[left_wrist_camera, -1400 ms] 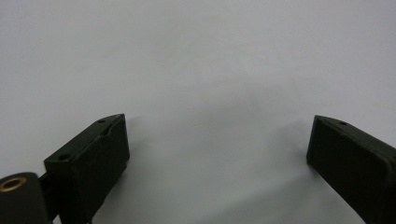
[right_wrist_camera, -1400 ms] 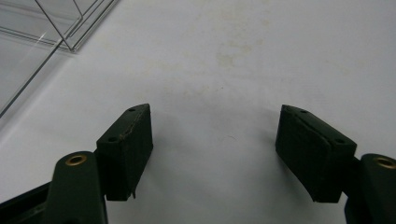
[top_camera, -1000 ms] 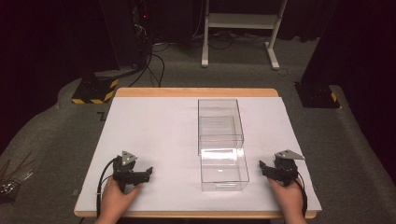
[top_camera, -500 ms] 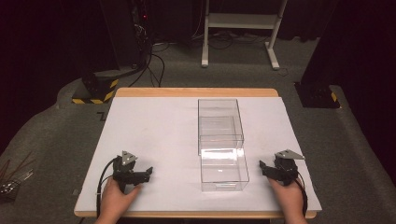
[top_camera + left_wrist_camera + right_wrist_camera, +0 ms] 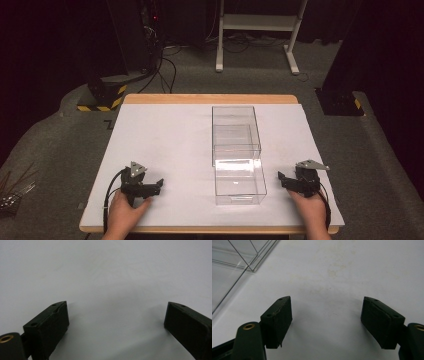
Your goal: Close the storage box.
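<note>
A clear plastic box (image 5: 235, 131) lies in the middle of the white table cover (image 5: 165, 140), with its clear drawer (image 5: 240, 181) drawn out toward the near edge. My left gripper (image 5: 158, 184) rests on the cover at the near left, pointing right toward the drawer. Its jaws are open over bare cover (image 5: 116, 315). My right gripper (image 5: 281, 179) rests at the near right, just right of the drawer and pointing left at it. Its jaws (image 5: 327, 312) are opening with nothing between them. A corner of the clear box (image 5: 237, 255) shows at the upper left of the right gripper view.
The wooden table edge (image 5: 210, 98) frames the cover. On the dark carpet beyond stand a white metal frame (image 5: 255, 22), cables (image 5: 165, 70) and a yellow-and-black striped base (image 5: 102, 95). Several metal tools (image 5: 12, 197) lie on the floor at the left.
</note>
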The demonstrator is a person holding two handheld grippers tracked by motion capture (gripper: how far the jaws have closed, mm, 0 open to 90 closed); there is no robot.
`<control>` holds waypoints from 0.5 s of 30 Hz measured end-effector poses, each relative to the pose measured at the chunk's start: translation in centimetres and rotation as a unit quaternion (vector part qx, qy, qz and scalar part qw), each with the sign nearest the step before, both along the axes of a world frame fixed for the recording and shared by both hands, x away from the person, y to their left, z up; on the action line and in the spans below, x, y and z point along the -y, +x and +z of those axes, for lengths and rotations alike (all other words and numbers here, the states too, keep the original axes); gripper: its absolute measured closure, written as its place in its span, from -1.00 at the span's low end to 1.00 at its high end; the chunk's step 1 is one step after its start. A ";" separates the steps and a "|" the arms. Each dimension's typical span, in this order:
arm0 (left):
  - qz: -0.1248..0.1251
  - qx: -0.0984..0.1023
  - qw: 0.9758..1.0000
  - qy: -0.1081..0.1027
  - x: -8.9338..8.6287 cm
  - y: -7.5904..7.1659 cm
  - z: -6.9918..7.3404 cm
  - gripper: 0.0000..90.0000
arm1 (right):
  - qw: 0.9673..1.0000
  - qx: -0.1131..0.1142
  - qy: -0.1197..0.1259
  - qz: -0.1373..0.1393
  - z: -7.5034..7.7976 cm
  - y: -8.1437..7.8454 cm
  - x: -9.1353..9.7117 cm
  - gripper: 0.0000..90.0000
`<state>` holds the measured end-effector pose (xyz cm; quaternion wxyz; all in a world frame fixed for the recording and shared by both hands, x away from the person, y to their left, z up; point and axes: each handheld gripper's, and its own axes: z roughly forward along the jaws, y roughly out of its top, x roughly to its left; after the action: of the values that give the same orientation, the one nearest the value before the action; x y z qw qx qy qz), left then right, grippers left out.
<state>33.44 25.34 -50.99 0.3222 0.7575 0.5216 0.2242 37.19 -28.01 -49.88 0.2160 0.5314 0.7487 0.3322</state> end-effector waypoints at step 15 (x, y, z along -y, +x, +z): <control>-0.001 -0.001 1.000 0.001 0.0 0.0 0.0 -0.87 | 0.999 0.041 0.013 0.029 2.3 -1.5 -1.0 -0.47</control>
<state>33.45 25.37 -50.98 0.3209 0.7589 0.5205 0.2238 35.65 -26.97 -47.62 0.2302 0.4976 0.7501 0.3697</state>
